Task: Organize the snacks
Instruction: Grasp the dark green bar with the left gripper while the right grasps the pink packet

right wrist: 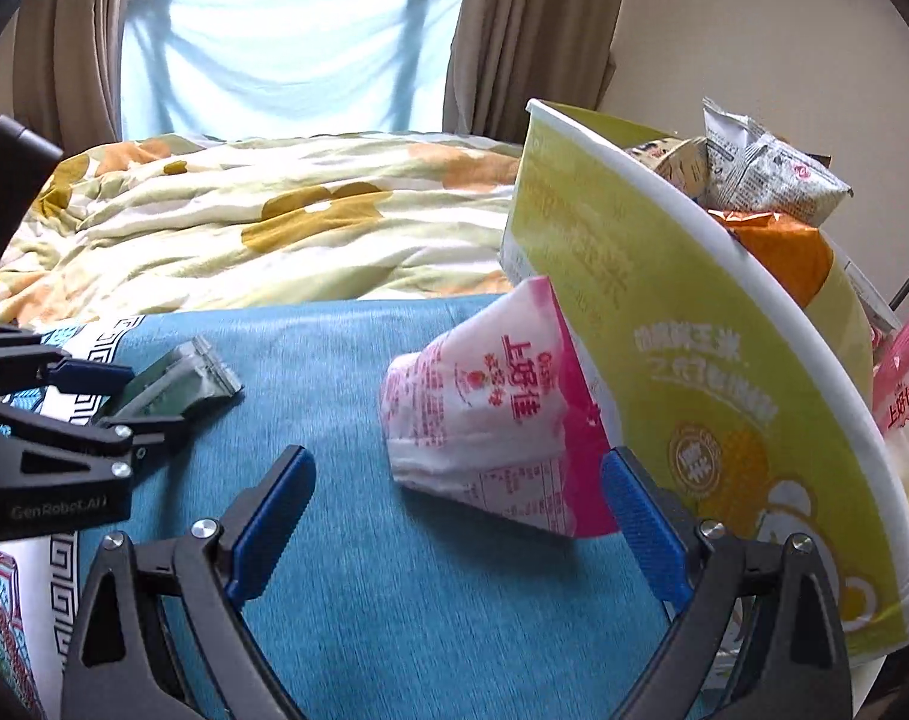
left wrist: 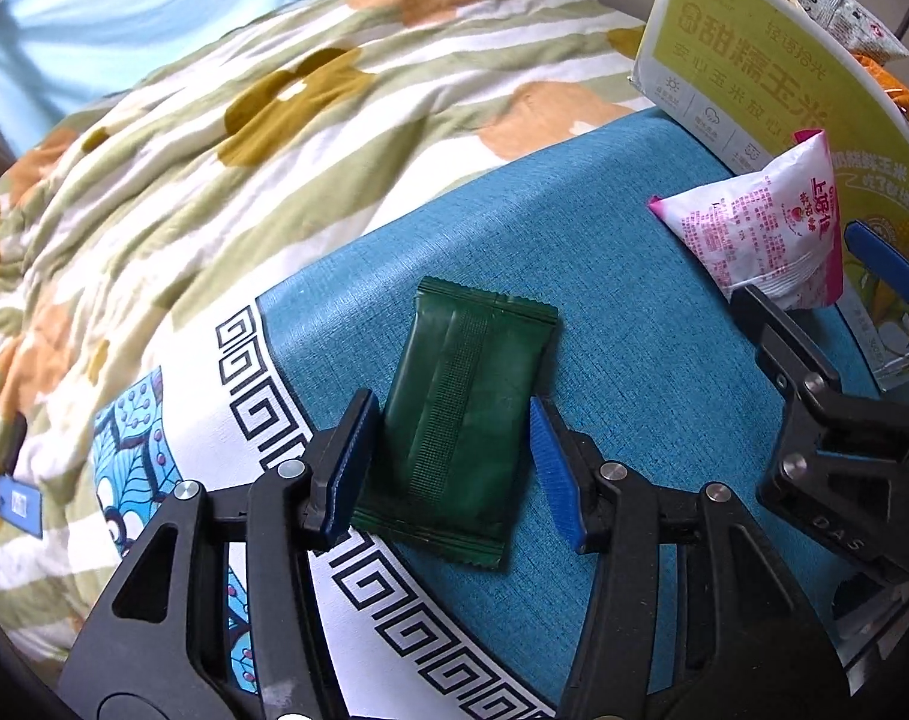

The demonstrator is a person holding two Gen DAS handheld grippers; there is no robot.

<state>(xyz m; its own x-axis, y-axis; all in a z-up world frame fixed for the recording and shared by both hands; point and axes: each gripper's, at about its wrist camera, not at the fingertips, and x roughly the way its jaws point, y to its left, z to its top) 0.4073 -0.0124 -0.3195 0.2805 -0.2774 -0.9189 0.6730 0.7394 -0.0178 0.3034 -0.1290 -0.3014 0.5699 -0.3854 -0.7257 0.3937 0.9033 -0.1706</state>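
Note:
A dark green snack packet [left wrist: 460, 396] lies lengthwise between the blue pads of my left gripper [left wrist: 448, 468], which is shut on its two long edges. In the right wrist view the same packet [right wrist: 184, 378] sticks out of the left gripper [right wrist: 142, 399], just over the blue cloth. A pink and white snack packet [right wrist: 484, 408] leans against the side of a yellow-green box [right wrist: 694, 330]. My right gripper [right wrist: 457, 459] stands open in front of it, one finger on each side, with no pad pressing on it. From the left wrist that packet [left wrist: 760, 222] and right gripper [left wrist: 808, 270] show at the right edge.
The yellow-green box [left wrist: 724, 60] holds several snack bags [right wrist: 766, 180] that rise above its rim. A blue cloth with a white key-pattern border [right wrist: 394, 570] covers the surface. Behind it lies a floral quilt [left wrist: 214, 150], then curtains and a window.

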